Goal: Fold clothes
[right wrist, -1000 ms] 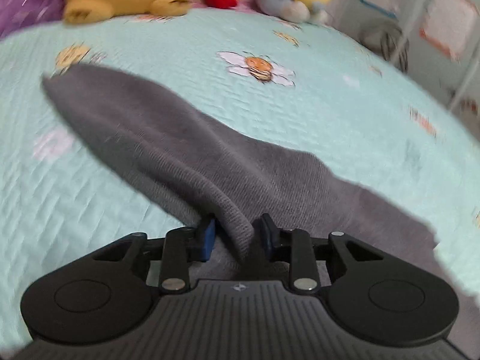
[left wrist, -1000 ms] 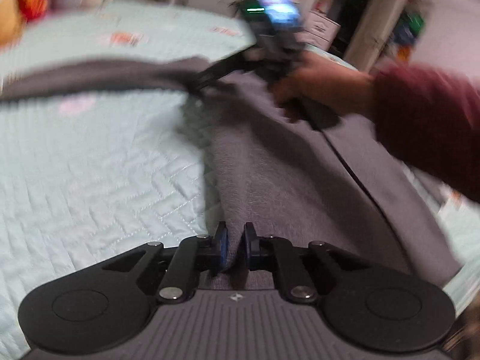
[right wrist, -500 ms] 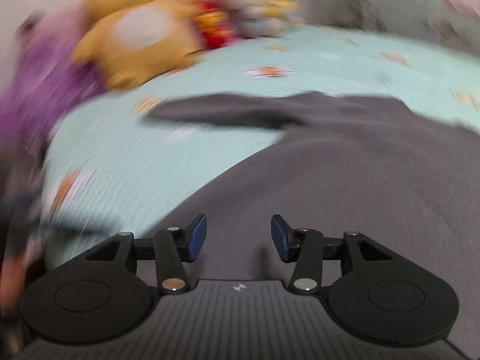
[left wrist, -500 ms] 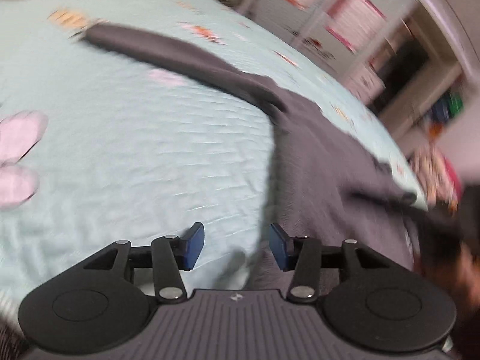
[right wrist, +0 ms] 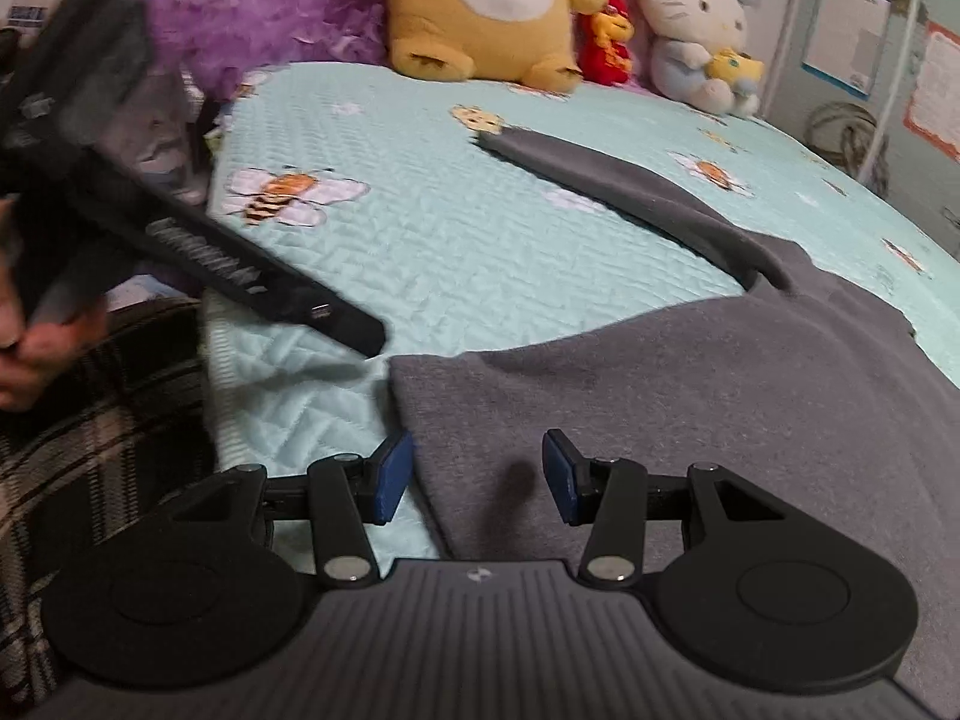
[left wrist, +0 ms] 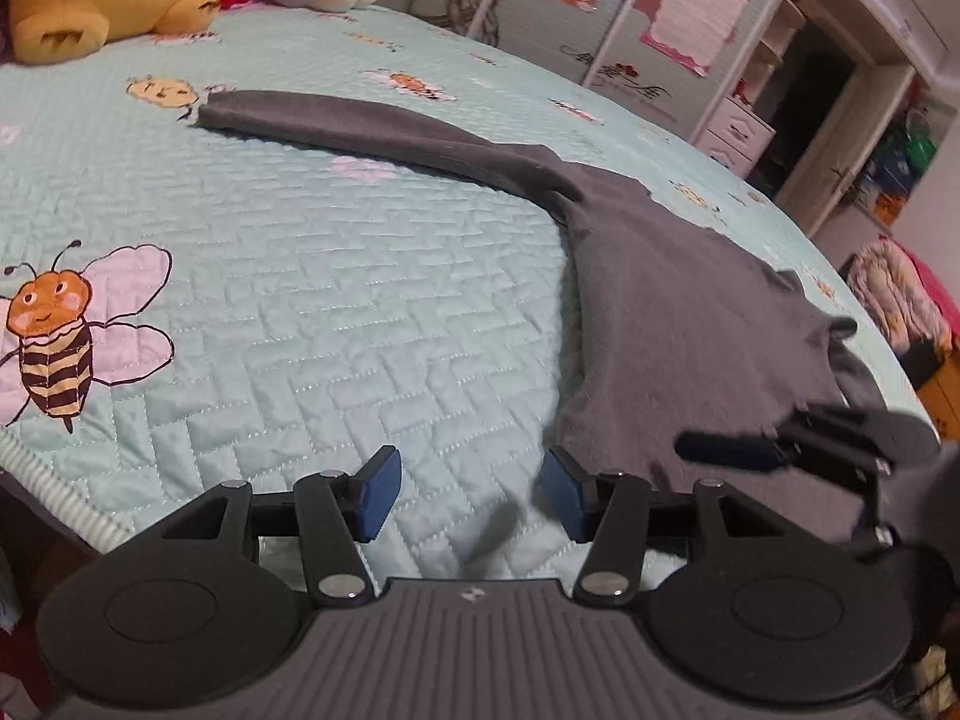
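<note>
Grey knit sweater lies flat on the mint quilted bedspread, one sleeve stretched toward the yellow plush toy. Your left gripper hovers at the sweater's hem corner, fingers wide, holding nothing. Your right gripper hovers over the sweater's body, fingers wide, likewise empty.
</note>
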